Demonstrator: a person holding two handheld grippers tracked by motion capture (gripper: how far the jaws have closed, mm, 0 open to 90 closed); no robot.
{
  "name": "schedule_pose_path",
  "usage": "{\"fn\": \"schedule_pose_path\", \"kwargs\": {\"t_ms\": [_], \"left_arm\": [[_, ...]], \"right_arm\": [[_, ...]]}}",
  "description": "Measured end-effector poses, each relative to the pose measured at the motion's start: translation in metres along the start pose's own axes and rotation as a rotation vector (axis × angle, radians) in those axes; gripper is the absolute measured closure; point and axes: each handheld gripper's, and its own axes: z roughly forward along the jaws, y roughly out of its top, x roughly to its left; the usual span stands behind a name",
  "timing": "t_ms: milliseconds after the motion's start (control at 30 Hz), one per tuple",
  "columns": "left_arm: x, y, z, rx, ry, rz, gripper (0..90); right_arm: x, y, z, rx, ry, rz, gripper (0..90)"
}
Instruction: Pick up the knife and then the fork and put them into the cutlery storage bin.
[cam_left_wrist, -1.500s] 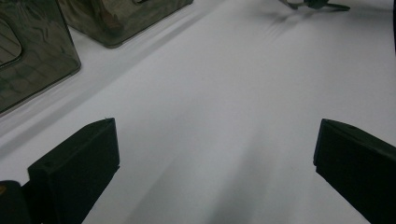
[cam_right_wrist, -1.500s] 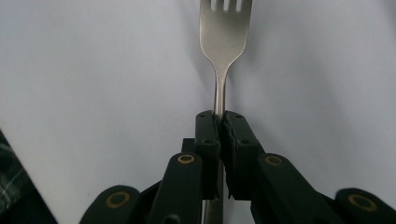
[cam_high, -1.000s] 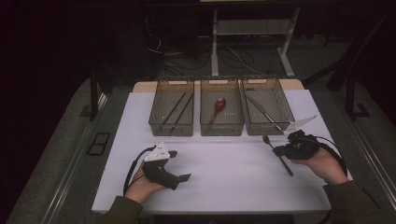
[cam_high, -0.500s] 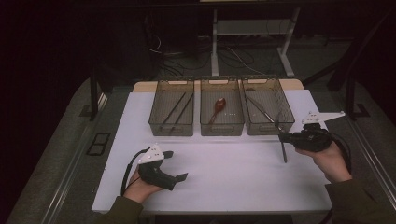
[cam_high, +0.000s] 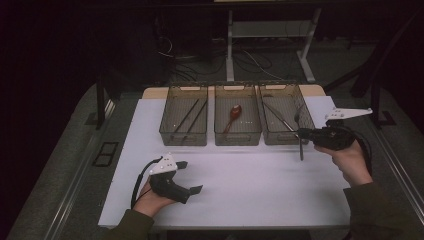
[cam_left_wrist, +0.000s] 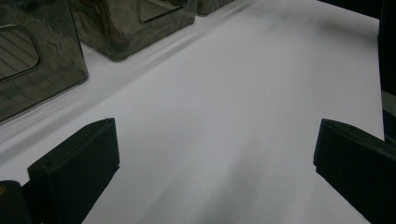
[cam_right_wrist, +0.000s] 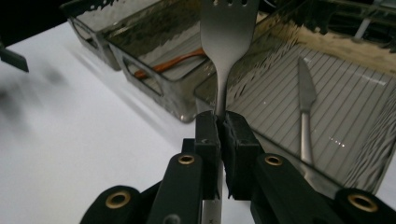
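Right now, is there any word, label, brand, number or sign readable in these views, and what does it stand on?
None can be read: the fork, the three bins, the white table sheet and both grippers bear no legible word, number or mark.

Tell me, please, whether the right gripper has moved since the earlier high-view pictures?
Yes. The right gripper, shut on the fork, has moved away from the table's near edge and now sits beside the right-hand bin.

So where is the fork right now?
The fork is pinched in the right gripper, held up at the near edge of the right-hand bin, where a knife lies.
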Motion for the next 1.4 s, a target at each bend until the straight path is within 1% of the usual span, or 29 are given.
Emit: {"fn": "schedule_pose_path", "kwargs": {"t_ms": [33,300,467,567,833,967,1067,1133,1233,1400], "left_arm": [[0.0,0.0,0.0,0.003,0.0,0.0,0.0],[0.001,-0.001,0.001,0.007,0.004,-0.004,0.0],[0.001,-0.002,0.0,0.005,0.002,-0.004,0.0],[0.001,-0.002,0.0,0.006,-0.001,-0.001,0.0],[0.001,-0.002,0.0,0.007,-0.004,0.003,0.0],[0.0,-0.002,0.0,0.006,-0.006,-0.001,0.0],[0.0,-0.002,0.0,0.006,-0.006,0.0,0.0],[0.0,-0.002,-0.001,0.005,-0.007,-0.001,0.0],[0.0,-0.002,0.0,0.007,-0.009,0.0,0.0],[0.0,-0.003,0.0,0.008,-0.012,0.0,0.0]], "right_arm": [[-0.001,0.002,-0.001,-0.007,0.001,0.006,83.7],[-0.011,0.021,-0.002,-0.055,-0.016,-0.004,83.7],[-0.017,0.034,0.0,-0.075,-0.041,-0.014,83.7],[-0.022,0.041,0.003,-0.07,-0.054,-0.008,83.7],[-0.038,0.057,0.014,-0.044,-0.096,-0.006,83.7],[-0.048,0.061,0.021,-0.031,-0.121,0.002,83.7],[-0.054,0.063,0.026,-0.025,-0.128,0.017,83.7],[-0.059,0.063,0.033,0.001,-0.138,0.03,83.7],[-0.065,0.061,0.043,0.044,-0.163,0.024,83.7],[-0.075,0.056,0.058,0.119,-0.198,0.034,83.7]]}}
